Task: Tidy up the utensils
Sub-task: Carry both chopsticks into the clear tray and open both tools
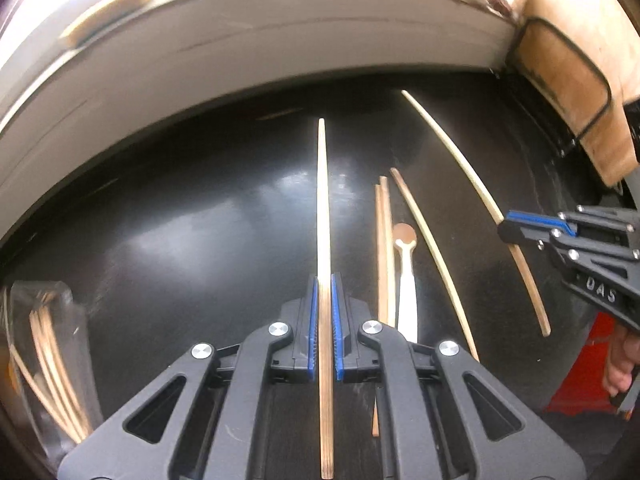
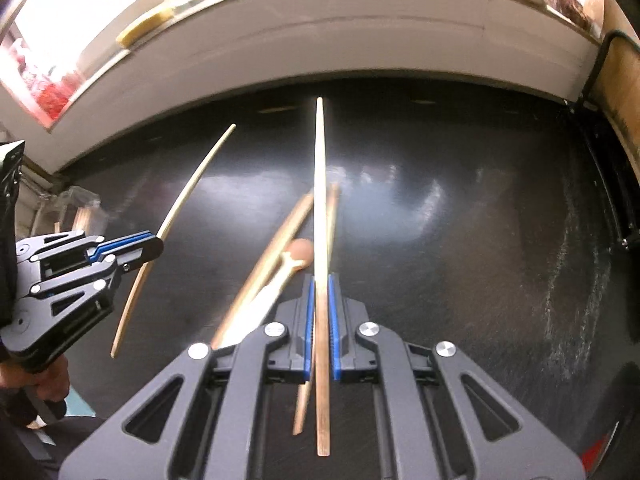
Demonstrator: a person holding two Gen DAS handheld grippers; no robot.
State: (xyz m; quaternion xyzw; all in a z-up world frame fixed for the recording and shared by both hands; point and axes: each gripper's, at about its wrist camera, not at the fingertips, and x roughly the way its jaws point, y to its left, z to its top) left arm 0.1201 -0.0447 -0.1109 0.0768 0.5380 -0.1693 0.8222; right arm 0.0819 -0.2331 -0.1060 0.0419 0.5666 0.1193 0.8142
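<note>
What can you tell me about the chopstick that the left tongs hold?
The chopstick is a long, thin, pale wooden stick that narrows toward its far tip. The left tongs are shut on its thick half, blue pads against both sides. It points away from the camera, above the black table, touching nothing else.

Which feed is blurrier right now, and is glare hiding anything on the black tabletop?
Right wrist view: spoon and loose chopsticks smear with motion blur; the gripped chopstick stays sharp. Left wrist view: table items crisp, the edges blurred. Both: soft glare patches on the tabletop, hiding nothing; fisheye bends straight lines.
</note>
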